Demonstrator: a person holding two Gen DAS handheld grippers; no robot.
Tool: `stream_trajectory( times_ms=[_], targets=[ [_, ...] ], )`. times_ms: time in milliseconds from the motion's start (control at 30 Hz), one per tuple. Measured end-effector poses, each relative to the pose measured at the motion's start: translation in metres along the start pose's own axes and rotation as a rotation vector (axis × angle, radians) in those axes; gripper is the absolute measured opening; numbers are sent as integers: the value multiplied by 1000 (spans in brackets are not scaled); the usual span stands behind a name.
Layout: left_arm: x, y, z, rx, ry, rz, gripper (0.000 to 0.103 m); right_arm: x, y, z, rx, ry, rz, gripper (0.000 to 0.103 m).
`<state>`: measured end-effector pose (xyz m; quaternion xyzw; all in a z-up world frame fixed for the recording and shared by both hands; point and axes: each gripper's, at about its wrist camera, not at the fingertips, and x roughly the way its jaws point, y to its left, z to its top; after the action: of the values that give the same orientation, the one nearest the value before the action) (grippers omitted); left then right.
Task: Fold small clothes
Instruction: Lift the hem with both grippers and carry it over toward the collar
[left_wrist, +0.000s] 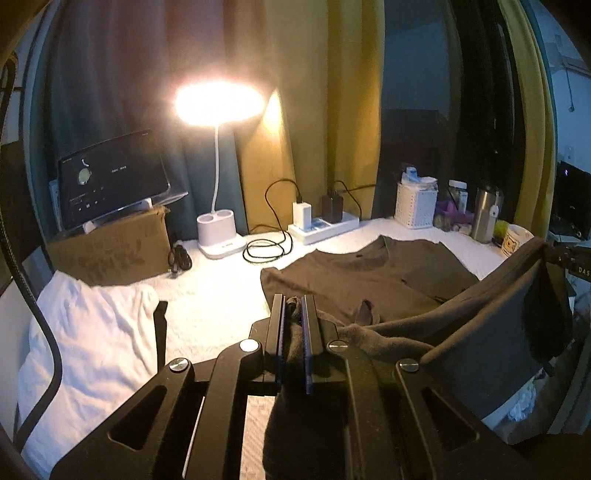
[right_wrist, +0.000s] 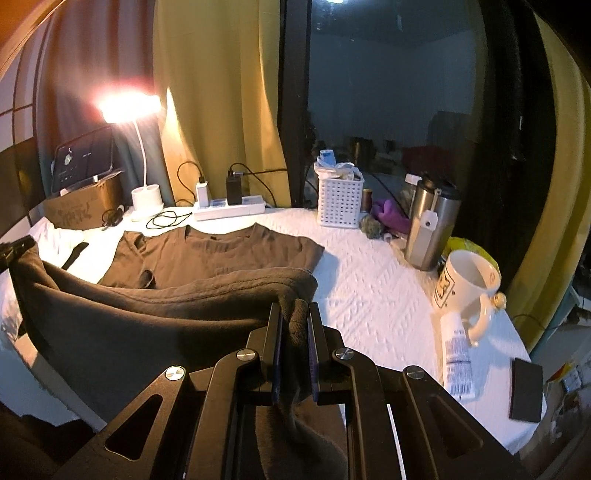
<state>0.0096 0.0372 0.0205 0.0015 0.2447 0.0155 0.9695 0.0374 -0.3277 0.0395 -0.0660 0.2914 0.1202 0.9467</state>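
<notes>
Both tools are clamped on the bottom hem of a dark brown shirt (right_wrist: 221, 254). The left tool (left_wrist: 293, 306) has its jaws nearly shut, with a bunched corner of the fabric pinched between the pads. The right tool (right_wrist: 294, 314) is closed in the same way on the opposite corner of the hem.

The upper part of the shirt lies flat on the white worktop (right_wrist: 369, 280), collar toward the far edge, near the power strip (right_wrist: 229, 208). The lower part is raised off the surface and hangs in a slack curve between the two tools. In the left wrist view the far end of this curve rises to the right tool at the frame edge.

Holding one corner in each tool keeps the hem spread to its full width, so the fabric should not collapse or twist. With the collar end resting on the worktop, the shirt stays anchored while the free end is carried. This arrangement appears suited to a bottom-to-top fold.

A white garment (left_wrist: 92, 332) lies to the left, apart from the shirt. On the right, a mug (right_wrist: 469, 288), a steel tumbler (right_wrist: 428, 225) and a white basket (right_wrist: 340, 201) stand near the working area. The lifted hem should be kept away from these.
</notes>
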Motion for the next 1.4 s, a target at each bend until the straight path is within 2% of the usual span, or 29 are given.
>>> stream_trajectory(
  times_ms=[600, 1400],
  targets=[
    [55, 7, 34, -14, 42, 9, 6, 54, -17, 53, -12, 13, 12, 11],
    [141, 32, 73, -36, 60, 67, 6, 168, -35, 109, -20, 64, 45, 11]
  ],
)
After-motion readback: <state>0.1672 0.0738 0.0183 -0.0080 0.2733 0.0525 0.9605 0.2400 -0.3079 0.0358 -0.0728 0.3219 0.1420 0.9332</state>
